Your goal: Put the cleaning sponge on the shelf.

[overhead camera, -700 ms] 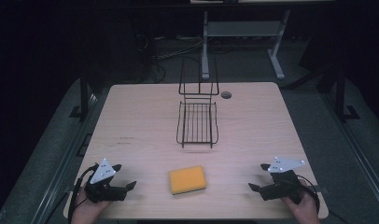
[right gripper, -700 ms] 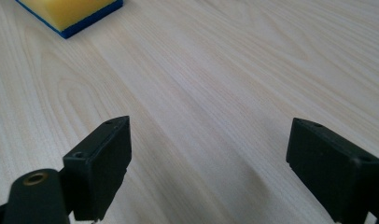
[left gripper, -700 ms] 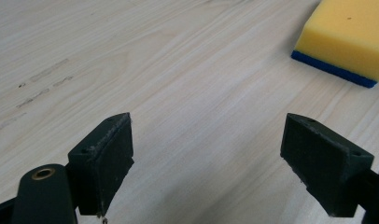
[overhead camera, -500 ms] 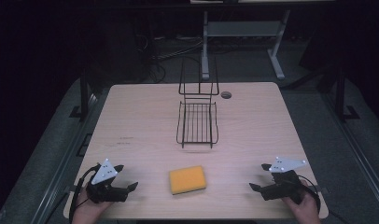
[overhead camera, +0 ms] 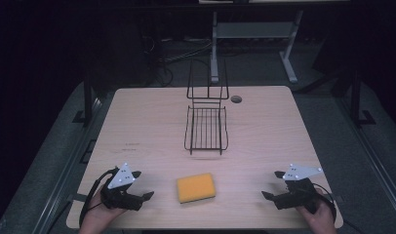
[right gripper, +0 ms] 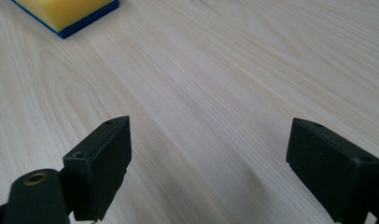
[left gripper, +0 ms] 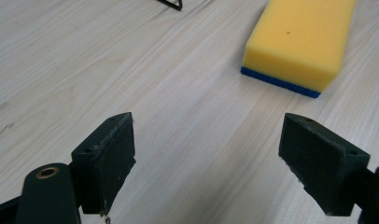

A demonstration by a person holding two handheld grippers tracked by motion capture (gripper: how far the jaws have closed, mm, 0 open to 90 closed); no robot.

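Little had moved since the earlier high views: the left gripper [overhead camera: 146,196] had edged a touch lower and nearer the table's front edge, while the right gripper [overhead camera: 270,187] and everything on the table lay as before. Both tools rested low at the near corners, each in a hand, jaws turned inward toward the middle. In the left gripper view its jaws stood wide apart with bare wood between them, and the right gripper view showed that pair spread just as wide over bare wood, holding nothing.

Between the two, near the front edge and well apart from either, lay the sponge [overhead camera: 196,187], yellow face up and its thin blue scouring layer down against the table [overhead camera: 284,131]. It sat somewhat closer to the left gripper, whose camera caught it just ahead and to one side [left gripper: 299,42]; the right one saw only a corner of it [right gripper: 68,14].

Farther back stood the black wire rack [overhead camera: 206,127], its tray open toward the sponge, probably placed there to receive it. The spread jaws looked like readiness for a first reach.
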